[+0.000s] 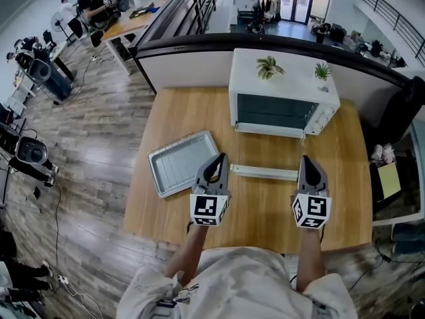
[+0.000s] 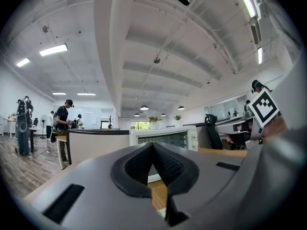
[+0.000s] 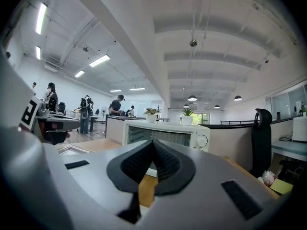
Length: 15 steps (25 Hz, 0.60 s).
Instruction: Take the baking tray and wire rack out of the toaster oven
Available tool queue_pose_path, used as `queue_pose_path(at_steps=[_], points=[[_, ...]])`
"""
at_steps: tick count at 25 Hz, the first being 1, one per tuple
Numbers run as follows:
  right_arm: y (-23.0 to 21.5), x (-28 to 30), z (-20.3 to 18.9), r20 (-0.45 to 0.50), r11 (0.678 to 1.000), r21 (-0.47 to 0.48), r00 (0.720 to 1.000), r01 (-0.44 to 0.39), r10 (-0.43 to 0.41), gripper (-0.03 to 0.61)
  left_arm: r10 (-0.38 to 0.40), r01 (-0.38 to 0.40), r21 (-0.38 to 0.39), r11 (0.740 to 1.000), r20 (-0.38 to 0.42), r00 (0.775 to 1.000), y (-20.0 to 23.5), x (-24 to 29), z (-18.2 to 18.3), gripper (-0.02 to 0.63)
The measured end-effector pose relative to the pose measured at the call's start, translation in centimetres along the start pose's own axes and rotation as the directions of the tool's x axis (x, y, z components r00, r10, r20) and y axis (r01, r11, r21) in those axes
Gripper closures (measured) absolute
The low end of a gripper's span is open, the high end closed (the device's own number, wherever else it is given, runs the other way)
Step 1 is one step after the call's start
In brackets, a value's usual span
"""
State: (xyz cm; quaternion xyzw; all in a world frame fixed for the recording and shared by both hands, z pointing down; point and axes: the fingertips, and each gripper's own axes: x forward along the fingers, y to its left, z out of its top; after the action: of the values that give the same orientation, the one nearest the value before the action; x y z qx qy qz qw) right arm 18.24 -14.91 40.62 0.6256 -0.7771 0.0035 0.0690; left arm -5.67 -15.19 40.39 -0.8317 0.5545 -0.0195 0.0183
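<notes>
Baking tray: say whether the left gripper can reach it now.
Probably yes. The baking tray lies uncovered on the table beside the left gripper, nothing between them, though its jaws are shut.

Wht toaster oven (image 1: 282, 93), silver baking tray (image 1: 181, 163), wood-grain table (image 1: 265, 212)

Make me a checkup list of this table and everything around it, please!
Surface: wooden table.
Job's things: toaster oven at the back, door looks shut; baking tray out, flat on the table's left; wire rack not seen.
Clutter: two small plants on the oven; long white strip before it.
Grippers: left gripper and right gripper both shut, empty.
Cables: cable on the floor, left.
Surroundings: open office; a person at a far desk.
</notes>
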Motion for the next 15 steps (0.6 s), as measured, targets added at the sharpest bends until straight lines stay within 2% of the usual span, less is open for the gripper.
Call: queue_pose_path(at_steps=[15], points=[[0.02, 0.26, -0.22, -0.012, 1.0, -0.014, 1.0, 0.001, -0.001, 0.557, -0.007, 0.007, 0.003, 1.0, 0.003, 1.0, -0.28, 0.09, 0.0, 0.598]])
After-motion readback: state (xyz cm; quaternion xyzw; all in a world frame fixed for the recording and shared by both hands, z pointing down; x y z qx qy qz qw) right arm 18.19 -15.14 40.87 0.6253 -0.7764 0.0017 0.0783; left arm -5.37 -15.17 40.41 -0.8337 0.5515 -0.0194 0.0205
